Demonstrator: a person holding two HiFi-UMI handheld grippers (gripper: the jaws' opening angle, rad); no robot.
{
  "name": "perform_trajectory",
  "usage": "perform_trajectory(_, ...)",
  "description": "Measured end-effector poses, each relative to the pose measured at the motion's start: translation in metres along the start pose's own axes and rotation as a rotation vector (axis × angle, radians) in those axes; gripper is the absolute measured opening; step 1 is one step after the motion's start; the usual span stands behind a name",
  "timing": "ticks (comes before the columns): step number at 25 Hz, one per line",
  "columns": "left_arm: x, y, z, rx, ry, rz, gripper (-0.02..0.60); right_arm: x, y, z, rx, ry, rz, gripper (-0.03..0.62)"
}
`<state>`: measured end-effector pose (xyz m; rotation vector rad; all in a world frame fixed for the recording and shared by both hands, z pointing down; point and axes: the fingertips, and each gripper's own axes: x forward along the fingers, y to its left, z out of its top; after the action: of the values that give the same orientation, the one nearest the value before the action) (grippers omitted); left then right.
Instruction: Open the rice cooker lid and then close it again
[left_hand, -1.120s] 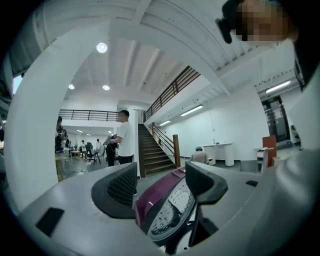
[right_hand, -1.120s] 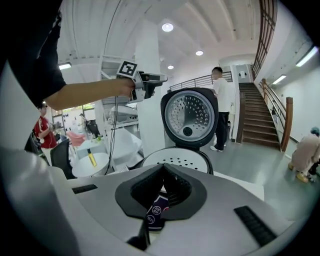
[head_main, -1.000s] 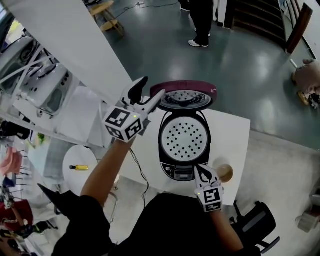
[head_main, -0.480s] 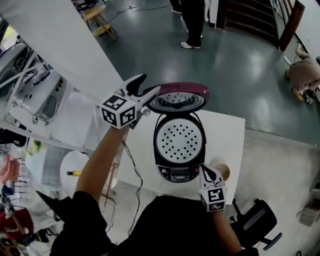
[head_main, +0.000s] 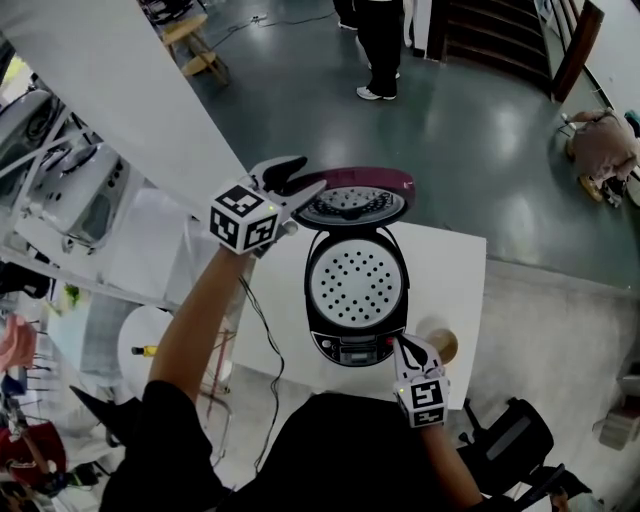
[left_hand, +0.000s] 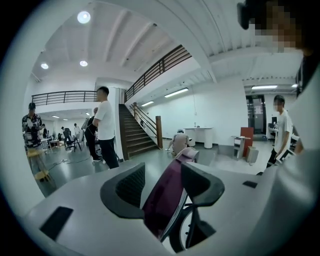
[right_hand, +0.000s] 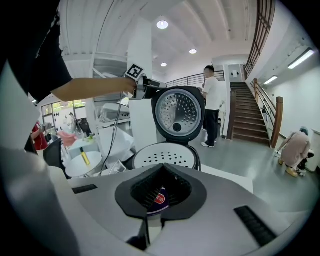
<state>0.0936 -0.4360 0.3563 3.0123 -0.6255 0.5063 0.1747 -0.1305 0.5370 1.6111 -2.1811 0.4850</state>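
Right now the rice cooker (head_main: 355, 300) sits on the white table (head_main: 455, 270) with its lid (head_main: 357, 195) standing open at the back and the perforated inner plate (head_main: 357, 282) exposed.

- Left gripper (head_main: 300, 182): up at the lid's left edge. From its own view the maroon rim (left_hand: 169, 197) runs between the two jaws. They have just been closing in but look spread. A sliver of floor shows beside one pad, so I judge there is no firm clamp yet.
- Right gripper (head_main: 403, 345): low at the cooker's front right corner, jaws pressed together with nothing in them. Whether it touches the housing I cannot tell.
- A round wooden piece (head_main: 447, 345) lies just beside that gripper. A cable (head_main: 262, 325) trails off the table's left side.

Risks, as I read them:
- The hold is on a thin, curved rim and off to one side. If the lid is pulled down before the pads seat, the rim could slip out and the lid could drop or spring back.
- Pushing from one edge could twist the hinge.
- Nothing grips the cooker body, so a hard pull could slide or rock it on the table.
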Motion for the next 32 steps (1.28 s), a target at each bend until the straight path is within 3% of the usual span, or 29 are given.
perform_trajectory(10,-0.006,-0.018,-0.004,0.060,0.040,-0.090,0.198,0.000,0.010,-0.001,-0.002,0.001,0.018,0.000)
perform_trajectory(16,-0.015,-0.052,-0.011,0.201,0.090,-0.261,0.138,0.000,0.023,0.002,-0.004,-0.021,0.047,0.000)
perform_trajectory(28,-0.025,-0.078,-0.023,0.290,0.139,-0.329,0.106,-0.006,0.033,0.001,0.041,-0.043,0.054,0.000)
perform_trajectory(32,-0.030,-0.083,-0.025,0.269,0.122,-0.342,0.081,-0.007,0.036,0.004,0.057,-0.056,0.054,0.000)
